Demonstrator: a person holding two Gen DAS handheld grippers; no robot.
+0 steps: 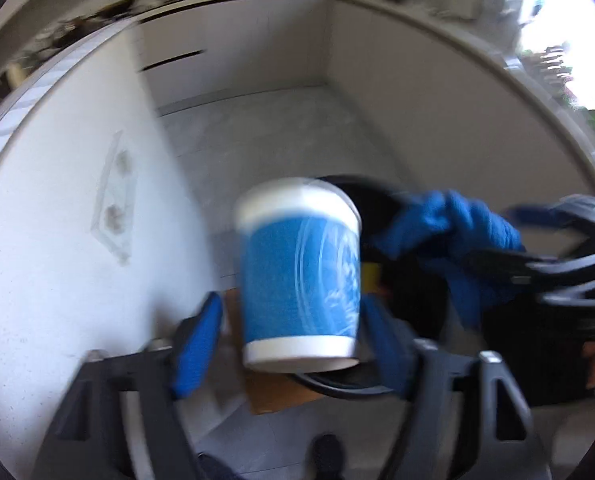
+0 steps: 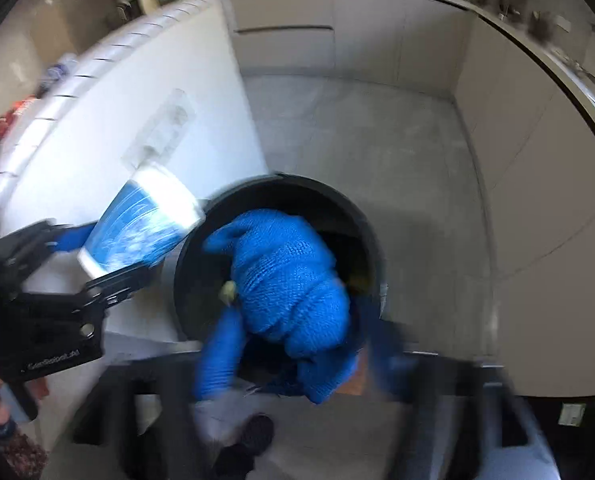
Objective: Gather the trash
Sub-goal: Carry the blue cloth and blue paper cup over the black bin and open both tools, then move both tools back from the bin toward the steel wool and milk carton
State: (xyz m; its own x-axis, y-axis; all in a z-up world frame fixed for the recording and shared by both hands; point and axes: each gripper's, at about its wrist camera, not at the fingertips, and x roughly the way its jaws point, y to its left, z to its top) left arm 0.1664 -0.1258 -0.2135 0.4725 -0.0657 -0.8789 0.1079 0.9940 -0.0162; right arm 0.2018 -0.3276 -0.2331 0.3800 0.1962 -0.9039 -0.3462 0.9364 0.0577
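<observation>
My left gripper (image 1: 293,344) is shut on a blue-and-white paper cup (image 1: 301,276), held upright beside a round black trash bin (image 1: 377,208). The cup also shows in the right wrist view (image 2: 141,224), just left of the bin's rim (image 2: 281,180). My right gripper (image 2: 297,344) is shut on a crumpled blue cloth (image 2: 289,276) and holds it over the bin's opening. The cloth also shows in the left wrist view (image 1: 449,228), with the right gripper (image 1: 497,260) behind it. Both views are motion-blurred.
The bin stands on a grey floor (image 2: 357,128) between a white cabinet wall (image 1: 57,240) on the left and beige cabinets (image 2: 537,200) on the right. A brown cardboard piece (image 1: 273,392) lies under the bin. A yellow item (image 1: 371,276) lies inside the bin.
</observation>
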